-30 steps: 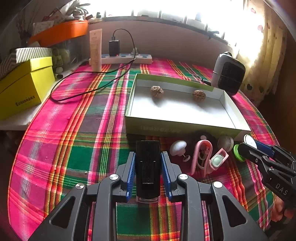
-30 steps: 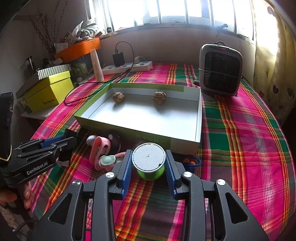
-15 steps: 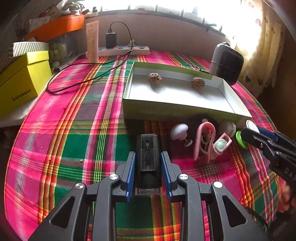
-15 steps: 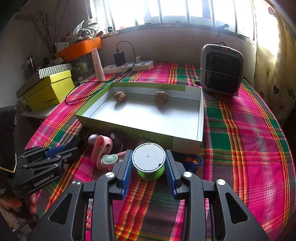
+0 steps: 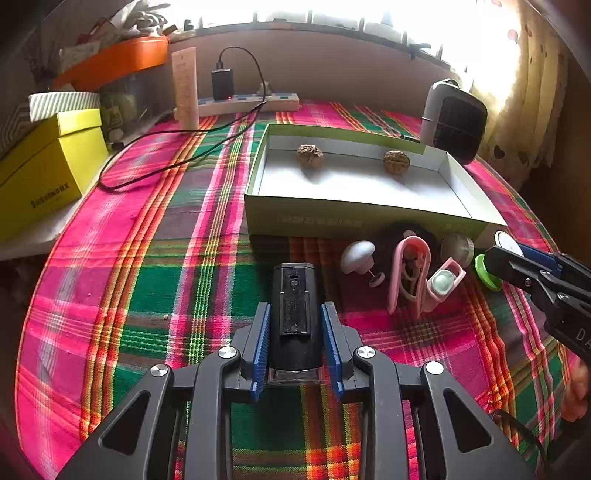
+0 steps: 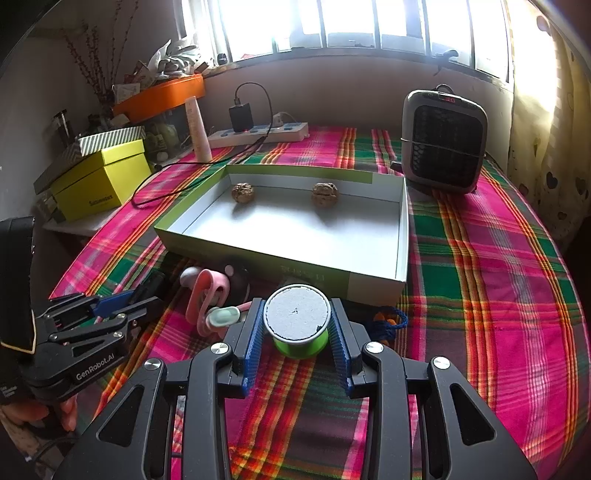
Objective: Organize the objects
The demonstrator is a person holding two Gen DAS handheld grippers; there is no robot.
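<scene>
Both grippers are gripping loads, the left gripper (image 5: 295, 343) a black block (image 5: 294, 314) lengthwise, the right gripper (image 6: 297, 332) a green spool (image 6: 297, 320), with the open box (image 6: 400, 236) lying at twelve o'clock.

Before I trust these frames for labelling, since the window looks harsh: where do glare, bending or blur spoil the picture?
Left wrist view: the window is blown out white, and the yellow box at the edge looks soft and bent. Right wrist view: the panes are washed out, the tablecloth stripes bow outward, yet the two walnuts and their shadows read clearly.
</scene>
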